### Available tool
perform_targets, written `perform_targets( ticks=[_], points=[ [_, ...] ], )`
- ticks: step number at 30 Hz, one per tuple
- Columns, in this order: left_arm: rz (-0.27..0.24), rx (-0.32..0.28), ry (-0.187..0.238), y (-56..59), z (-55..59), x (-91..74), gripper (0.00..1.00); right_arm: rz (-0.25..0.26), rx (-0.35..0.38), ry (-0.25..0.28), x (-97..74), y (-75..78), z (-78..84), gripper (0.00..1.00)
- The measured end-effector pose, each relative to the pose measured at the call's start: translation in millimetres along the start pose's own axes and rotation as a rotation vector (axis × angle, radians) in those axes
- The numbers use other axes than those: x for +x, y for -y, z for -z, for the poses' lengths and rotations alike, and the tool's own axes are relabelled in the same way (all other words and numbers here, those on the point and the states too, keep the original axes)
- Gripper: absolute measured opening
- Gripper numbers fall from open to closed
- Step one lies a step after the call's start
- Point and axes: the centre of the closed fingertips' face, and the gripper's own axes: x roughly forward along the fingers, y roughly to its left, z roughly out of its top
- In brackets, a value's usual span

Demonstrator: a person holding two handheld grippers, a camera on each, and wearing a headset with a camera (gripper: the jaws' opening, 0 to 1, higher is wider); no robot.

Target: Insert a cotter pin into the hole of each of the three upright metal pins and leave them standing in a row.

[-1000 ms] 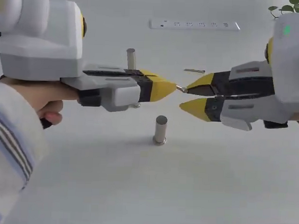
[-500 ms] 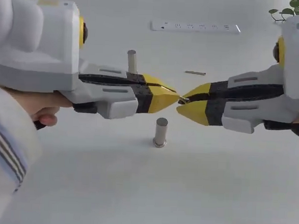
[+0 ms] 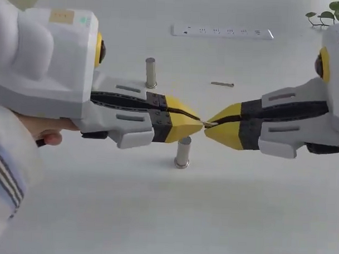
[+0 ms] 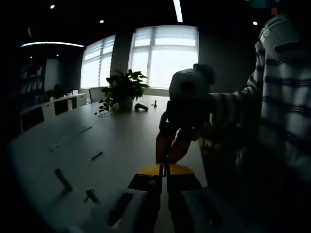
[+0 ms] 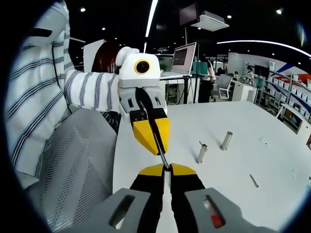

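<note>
A small cotter pin (image 3: 207, 124) hangs in the air between the two yellow-tipped grippers, which meet tip to tip. My left gripper (image 3: 198, 121) comes in from the left and is shut on one end of it. My right gripper (image 3: 209, 126) is shut on the other end; the thin cotter pin (image 5: 164, 159) runs from its own tips (image 5: 167, 168) up into the left gripper (image 5: 156, 145). One upright metal pin (image 3: 182, 152) stands just below the tips. Another upright pin (image 3: 151, 73) stands farther back. Both also show in the right gripper view, the nearer pin (image 5: 202, 153) and the farther pin (image 5: 226, 140).
A loose cotter pin (image 3: 222, 83) lies on the white table behind the grippers, also visible as a short pin (image 5: 253, 180). A white power strip (image 3: 228, 32) runs along the far edge, with a plant (image 3: 329, 13) at the back right.
The right gripper's jaws, open around the cotter pin's end a second ago, have closed on it. Both grippers have sunk slightly toward the near upright pin.
</note>
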Motion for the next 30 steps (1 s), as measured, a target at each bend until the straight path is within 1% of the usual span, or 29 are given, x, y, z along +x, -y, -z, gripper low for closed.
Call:
perform_targets(
  ticks=[3,5,7,10,11,15,18,20,23,25,26,29,30],
  points=[
    [0.015,0.002,-0.032,4.3,6.6,3.5,0.00,-0.020,-0.027,-0.023,0.2,-5.4,3.2,0.00],
    [0.017,0.016,-0.047,6.7,10.0,5.6,0.00,-0.022,-0.034,-0.021,-0.8,-6.7,2.6,0.00],
    [0.019,0.016,-0.050,8.0,10.8,6.5,0.00,-0.027,-0.033,-0.021,-1.8,-8.2,2.4,0.00],
    [0.020,0.021,-0.048,7.0,10.5,5.7,0.00,-0.032,-0.039,-0.018,-3.0,-10.8,2.3,0.00],
    [0.017,0.022,-0.048,6.7,10.4,6.4,0.00,-0.034,-0.039,-0.018,-3.3,-9.6,3.0,0.00],
    [0.010,0.035,-0.053,2.4,12.7,6.3,0.01,-0.031,-0.059,-0.029,-3.0,-9.4,4.3,0.00],
    [-0.009,0.039,-0.078,-4.1,19.8,6.0,0.05,-0.023,-0.059,-0.028,-2.5,-7.3,4.7,0.00],
    [-0.027,0.040,-0.086,-8.6,23.0,5.4,0.10,-0.009,-0.064,-0.039,-2.5,-1.7,8.4,0.00],
    [-0.066,0.035,-0.087,-21.8,28.2,1.5,0.19,0.007,-0.066,-0.056,-2.5,5.4,15.1,0.00],
    [-0.084,0.016,-0.087,-36.7,35.3,-6.1,0.20,0.023,-0.063,-0.076,-2.8,12.1,22.3,0.00],
    [-0.091,0.015,-0.088,-38.0,36.0,-6.2,0.19,0.031,-0.070,-0.095,-2.9,15.3,27.3,0.00],
    [-0.106,0.008,-0.097,-51.6,44.1,-11.7,0.20,0.046,-0.075,-0.134,-1.3,19.4,36.0,0.00],
    [-0.106,0.006,-0.101,-54.6,46.3,-12.6,0.20,0.050,-0.077,-0.147,-1.0,21.7,40.3,0.00]
  ],
)
